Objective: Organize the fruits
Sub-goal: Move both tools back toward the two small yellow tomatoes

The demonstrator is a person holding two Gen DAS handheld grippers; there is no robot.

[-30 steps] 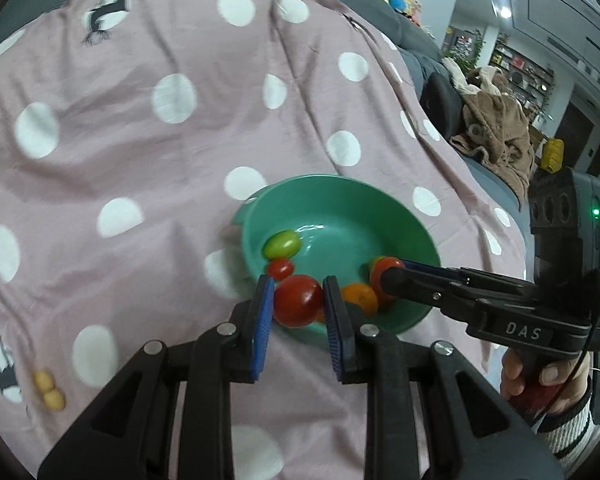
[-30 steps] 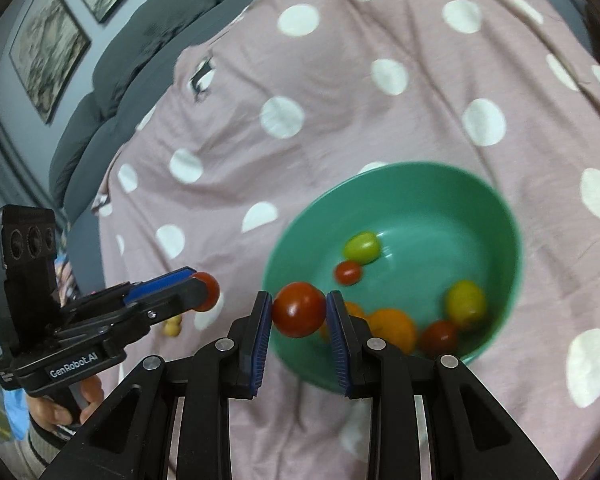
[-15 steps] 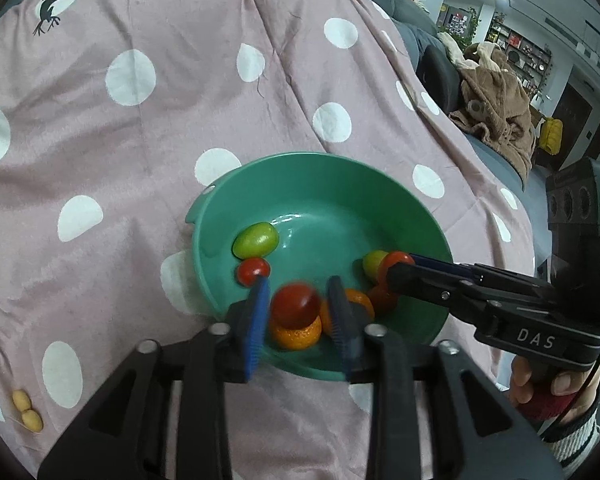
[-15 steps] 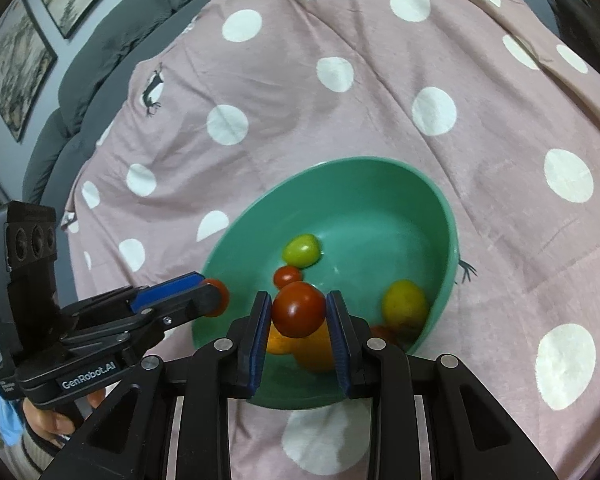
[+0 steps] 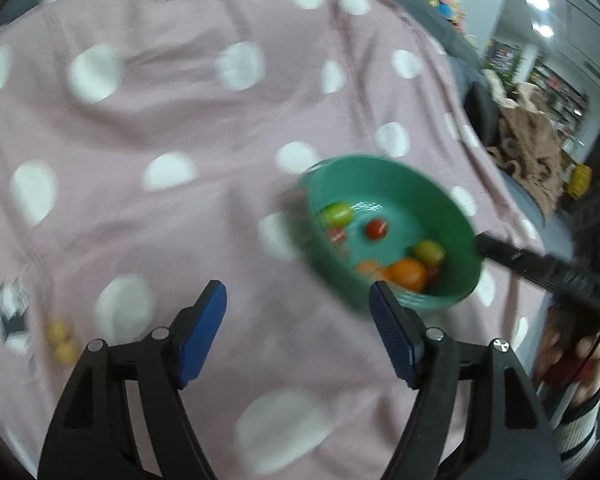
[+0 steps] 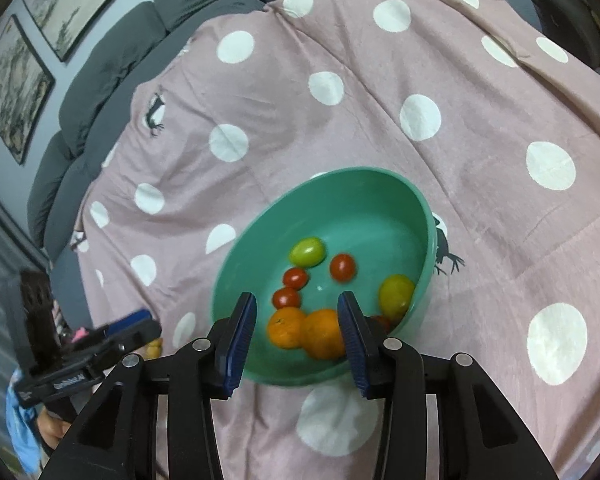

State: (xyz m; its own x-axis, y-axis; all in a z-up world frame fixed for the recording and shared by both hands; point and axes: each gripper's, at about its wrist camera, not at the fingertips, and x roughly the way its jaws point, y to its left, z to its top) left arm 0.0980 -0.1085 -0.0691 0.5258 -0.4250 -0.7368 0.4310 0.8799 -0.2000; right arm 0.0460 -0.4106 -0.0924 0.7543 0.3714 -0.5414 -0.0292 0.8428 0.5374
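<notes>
Grey sofa [image 6: 112, 60] under framed pictures [image 6: 16, 92]; seemingly shelving [image 5: 556, 80] behind.

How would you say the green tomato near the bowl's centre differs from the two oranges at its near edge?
The green tomato is yellow-green, smooth and oval; the oranges are orange, rounder and dimpled. The tomato is smaller than either orange. It lies alone toward the middle of the green bowl, while the oranges touch each other by the right gripper. All rest loose inside the bowl.

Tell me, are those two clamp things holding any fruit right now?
No. The left gripper and the right gripper both have their jaws apart with nothing between them. The fruit lies loose in the green bowl.
</notes>
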